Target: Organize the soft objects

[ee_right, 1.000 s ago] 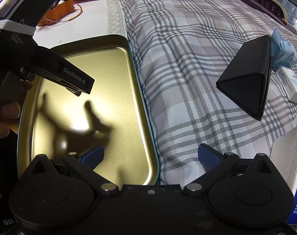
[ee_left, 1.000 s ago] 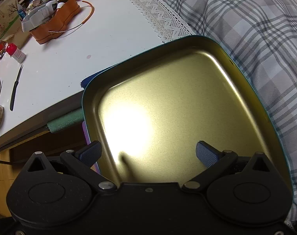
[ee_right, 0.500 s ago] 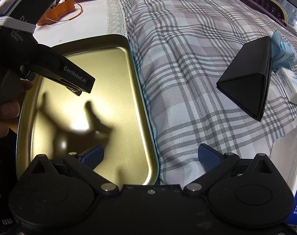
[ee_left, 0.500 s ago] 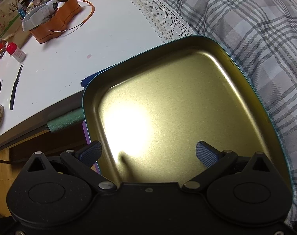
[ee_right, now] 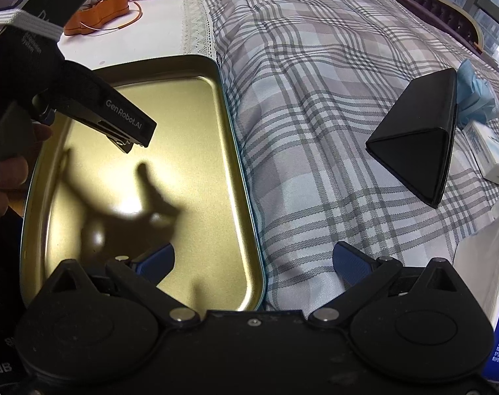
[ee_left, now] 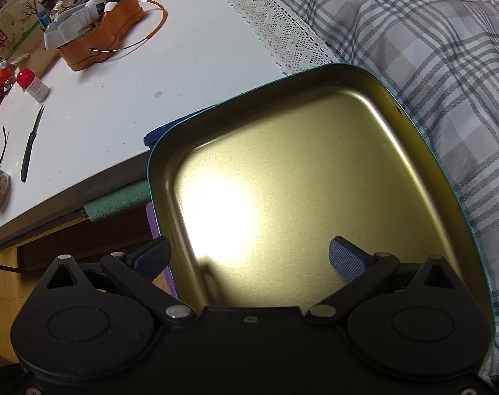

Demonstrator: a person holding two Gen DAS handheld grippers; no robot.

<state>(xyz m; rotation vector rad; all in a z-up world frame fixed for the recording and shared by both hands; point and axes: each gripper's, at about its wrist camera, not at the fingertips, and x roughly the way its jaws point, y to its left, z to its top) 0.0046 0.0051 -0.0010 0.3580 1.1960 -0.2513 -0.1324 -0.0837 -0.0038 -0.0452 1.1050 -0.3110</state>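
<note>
Left gripper (ee_left: 248, 256): fingers spread wide, nothing between the blue pads (ee_left: 346, 259); it hangs over the near end of a gold-lined tin tray (ee_left: 414, 125) with a teal outer rim. Right gripper (ee_right: 252, 260): also wide apart and empty, straddling the tray's right wall, left pad above the gold floor, right pad above the plaid quilt (ee_right: 315, 82). The tray holds no objects, only glare and the shadow of the left gripper. It lies partly on the white bench (ee_left: 150, 65) and partly against the quilt, its near-left corner overhanging the bench edge. In the right wrist view the left gripper's body appears at upper left, held by a person's hand (ee_right: 9, 171), above the tray without touching it. On the quilt, well apart from the tray to the right: a black triangular case (ee_right: 417, 138), with a light blue crumpled soft item (ee_right: 473, 95) just behind it, touching or nearly so, and a white box (ee_right: 489, 154) beside. On the bench far end: an orange leather pouch (ee_left: 108, 39), a red-capped small bottle (ee_left: 32, 84), a black-handled knife (ee_left: 30, 144).
</note>
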